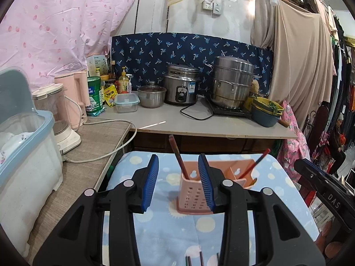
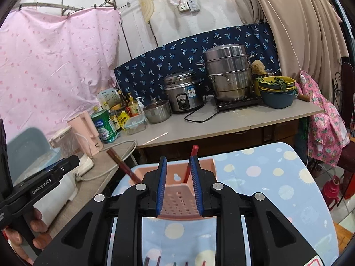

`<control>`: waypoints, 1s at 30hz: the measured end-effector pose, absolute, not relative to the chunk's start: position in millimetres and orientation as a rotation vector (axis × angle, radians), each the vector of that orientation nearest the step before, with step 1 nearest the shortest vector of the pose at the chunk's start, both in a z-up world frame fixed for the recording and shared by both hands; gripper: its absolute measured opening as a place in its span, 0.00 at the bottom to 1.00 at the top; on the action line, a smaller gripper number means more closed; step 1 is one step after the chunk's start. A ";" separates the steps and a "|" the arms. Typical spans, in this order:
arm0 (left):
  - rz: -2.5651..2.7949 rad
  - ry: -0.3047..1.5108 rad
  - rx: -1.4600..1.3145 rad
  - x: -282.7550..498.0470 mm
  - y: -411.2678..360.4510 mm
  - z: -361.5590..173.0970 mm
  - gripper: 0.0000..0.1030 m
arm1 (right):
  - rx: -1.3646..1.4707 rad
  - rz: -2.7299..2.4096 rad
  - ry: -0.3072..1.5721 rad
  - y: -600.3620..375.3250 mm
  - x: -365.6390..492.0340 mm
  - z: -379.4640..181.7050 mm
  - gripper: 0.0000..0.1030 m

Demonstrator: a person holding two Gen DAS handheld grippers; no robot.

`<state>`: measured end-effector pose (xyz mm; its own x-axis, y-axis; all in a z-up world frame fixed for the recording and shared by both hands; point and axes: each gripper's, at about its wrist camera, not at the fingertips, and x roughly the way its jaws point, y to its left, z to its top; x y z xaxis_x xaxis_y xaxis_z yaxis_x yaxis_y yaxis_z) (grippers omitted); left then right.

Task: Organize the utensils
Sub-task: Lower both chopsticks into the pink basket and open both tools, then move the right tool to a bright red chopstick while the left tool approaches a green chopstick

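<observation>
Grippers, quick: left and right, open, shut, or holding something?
Left gripper: open, empty, facing the pink utensil holder.
Right gripper: open, holding nothing; a red chopstick stands between its jaws.

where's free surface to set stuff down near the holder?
Bare patches: the patterned cloth right of the pink holder, and the counter's front strip ahead of the rice cooker. Crowded: the counter's back row and the left table with its blender.

Whitewashed wall (image 1: 182,17), pink spotted sheet (image 1: 66,22), navy patterned backsplash cloth (image 1: 188,51), grey counter (image 1: 199,124), beige curtains (image 1: 299,55).
</observation>
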<state>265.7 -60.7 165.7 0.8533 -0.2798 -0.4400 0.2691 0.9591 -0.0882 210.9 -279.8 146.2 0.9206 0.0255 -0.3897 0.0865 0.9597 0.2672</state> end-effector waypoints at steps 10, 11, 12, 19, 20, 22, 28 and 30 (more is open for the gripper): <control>-0.270 0.518 0.033 211.5 -45.7 140.9 0.34 | 0.247 -0.044 0.469 -257.9 145.2 121.2 0.22; -0.266 0.523 0.040 205.9 -44.7 136.7 0.34 | 0.242 -0.048 0.478 -255.1 139.0 116.7 0.23; -0.263 0.533 0.047 199.0 -42.6 130.8 0.34 | 0.239 -0.052 0.491 -252.6 130.9 110.7 0.23; -0.262 0.649 0.055 164.5 -28.5 82.5 0.34 | 0.271 -0.084 0.571 -245.4 86.1 68.8 0.28; -0.262 0.670 0.054 160.1 -26.6 74.3 0.34 | 0.265 -0.092 0.580 -242.6 81.2 63.4 0.28; -0.262 0.697 0.053 152.0 -23.0 61.3 0.34 | 0.265 -0.100 0.600 -238.0 69.5 52.5 0.28; -0.260 0.757 0.054 128.7 -16.0 31.9 0.34 | 0.254 -0.124 0.660 -225.9 40.6 21.1 0.28; -0.263 0.779 0.048 122.6 -13.2 23.4 0.34 | 0.261 -0.123 0.681 -222.4 34.3 11.4 0.28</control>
<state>122.6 -13.2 23.4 0.6808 -0.2169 -0.6996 0.2520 0.9662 -0.0543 34.3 -222.5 11.4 0.7714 -0.0276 -0.6357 0.1974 0.9602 0.1978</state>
